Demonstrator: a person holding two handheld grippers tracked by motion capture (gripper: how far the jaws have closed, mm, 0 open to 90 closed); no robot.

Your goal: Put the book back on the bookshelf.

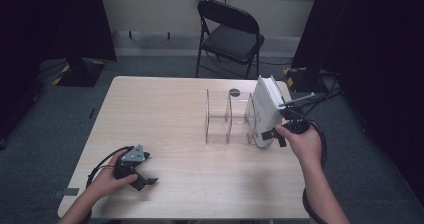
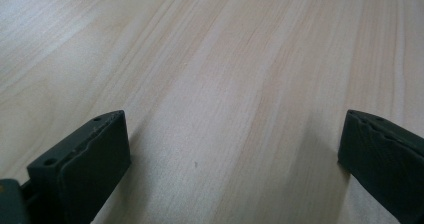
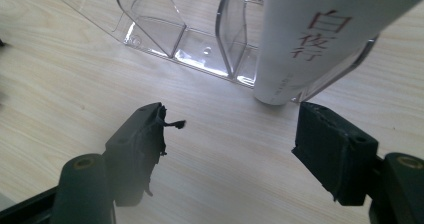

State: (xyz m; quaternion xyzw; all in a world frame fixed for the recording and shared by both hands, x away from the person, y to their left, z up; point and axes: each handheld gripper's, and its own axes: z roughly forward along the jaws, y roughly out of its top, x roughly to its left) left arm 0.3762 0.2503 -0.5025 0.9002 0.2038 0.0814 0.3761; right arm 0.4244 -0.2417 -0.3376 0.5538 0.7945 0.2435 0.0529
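A white book (image 1: 267, 111) stands upright in the right end slot of a clear plastic divider rack (image 1: 227, 116) on the wooden table (image 1: 165, 109). In the right gripper view the book (image 3: 310, 39) shows red characters on its spine, and the rack (image 3: 170, 29) has two bare slots beside it. My right gripper (image 1: 275, 135) is open just in front of the book's near edge, its jaws (image 3: 232, 139) apart over bare wood and holding nothing. My left gripper (image 1: 148, 169) rests open near the table's front left, with only tabletop between its jaws (image 2: 235, 154).
A black folding chair (image 1: 230, 34) stands beyond the table's far edge. Dark curtains hang at both sides, and a stand base (image 1: 77, 71) sits on the floor at the back left. Cables trail from both grippers.
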